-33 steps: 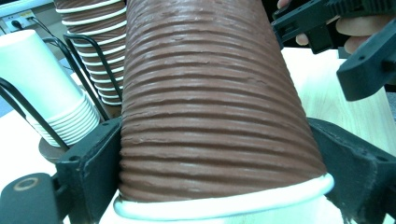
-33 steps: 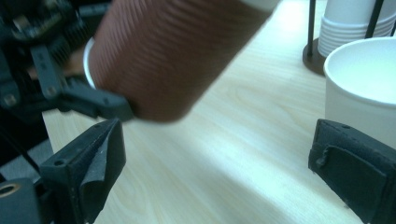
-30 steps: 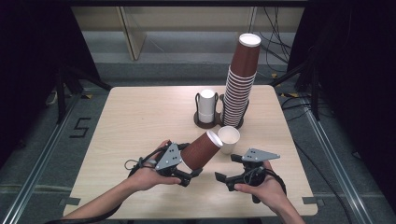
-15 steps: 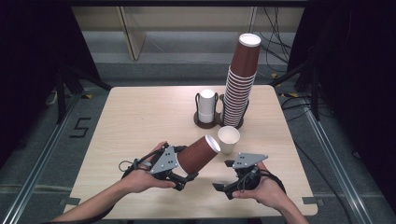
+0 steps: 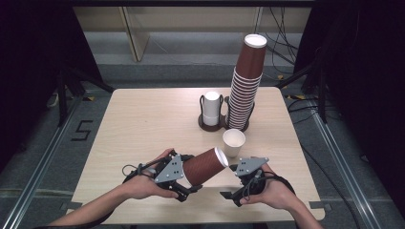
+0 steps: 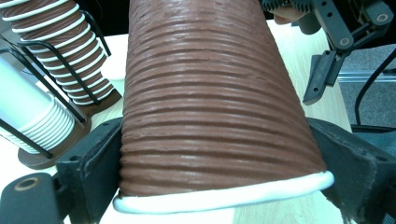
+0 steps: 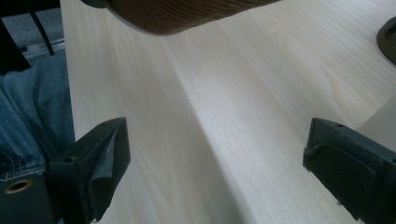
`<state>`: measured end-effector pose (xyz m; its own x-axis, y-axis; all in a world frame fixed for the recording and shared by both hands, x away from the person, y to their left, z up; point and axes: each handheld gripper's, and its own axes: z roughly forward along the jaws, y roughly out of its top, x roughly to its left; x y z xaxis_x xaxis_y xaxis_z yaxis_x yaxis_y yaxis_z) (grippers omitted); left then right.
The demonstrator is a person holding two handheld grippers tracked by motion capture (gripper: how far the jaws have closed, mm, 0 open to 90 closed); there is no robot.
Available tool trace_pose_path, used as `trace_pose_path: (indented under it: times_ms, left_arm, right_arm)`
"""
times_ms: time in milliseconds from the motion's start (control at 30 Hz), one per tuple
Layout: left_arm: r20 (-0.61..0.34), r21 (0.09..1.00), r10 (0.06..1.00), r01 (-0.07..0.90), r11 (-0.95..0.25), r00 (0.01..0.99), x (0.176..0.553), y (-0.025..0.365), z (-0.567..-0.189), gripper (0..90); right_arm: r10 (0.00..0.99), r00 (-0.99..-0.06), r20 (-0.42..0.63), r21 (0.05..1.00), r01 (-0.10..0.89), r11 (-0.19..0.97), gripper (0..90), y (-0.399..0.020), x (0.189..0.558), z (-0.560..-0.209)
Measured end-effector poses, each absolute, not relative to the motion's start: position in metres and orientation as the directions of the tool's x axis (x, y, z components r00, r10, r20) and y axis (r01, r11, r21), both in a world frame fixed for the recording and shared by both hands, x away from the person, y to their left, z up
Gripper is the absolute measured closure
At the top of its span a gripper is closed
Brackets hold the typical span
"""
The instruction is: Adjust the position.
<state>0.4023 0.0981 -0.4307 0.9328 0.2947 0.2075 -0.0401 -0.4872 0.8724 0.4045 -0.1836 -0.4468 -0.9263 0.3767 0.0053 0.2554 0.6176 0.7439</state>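
Left gripper (image 5: 184, 183) jaws clamped, right gripper (image 5: 229, 195) jaws just narrowing, empty.

brown ribbed cup (image 6: 219, 107): in my left gripper view its top runs off the frame edge; mouth unseen there.
brown ribbed cup, right gripper view: just a blurred curved bit at top edge.
left gripper (image 5: 184, 183): high view, jaw tips hidden under cup & grey plate.
right gripper (image 5: 232, 194): high view, tips too small/dark to judge the gap.
cup rack (image 7: 388, 33): cut off at right edge, dark sliver only.
my jeans (image 7: 32, 112): partly cut by left edge.
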Motion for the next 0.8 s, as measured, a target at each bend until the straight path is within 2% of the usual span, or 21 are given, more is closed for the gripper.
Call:
trace_pose_path:
  times_ms: [500,800]
  left_arm:
    - [0.222,0.835,0.198,-0.082,-0.544,0.955,0.396,0.089,-0.431,9.8]
    - [0.229,0.815,0.166,-0.096,-0.572,0.959,0.395,0.083,-0.434,9.9]
  right_arm:
    - [0.262,-0.965,-0.030,0.725,0.159,0.670,9.1,-0.185,0.407,-0.443]
    - [0.258,-0.965,-0.057,0.728,0.137,0.672,9.1,-0.185,0.407,-0.441]
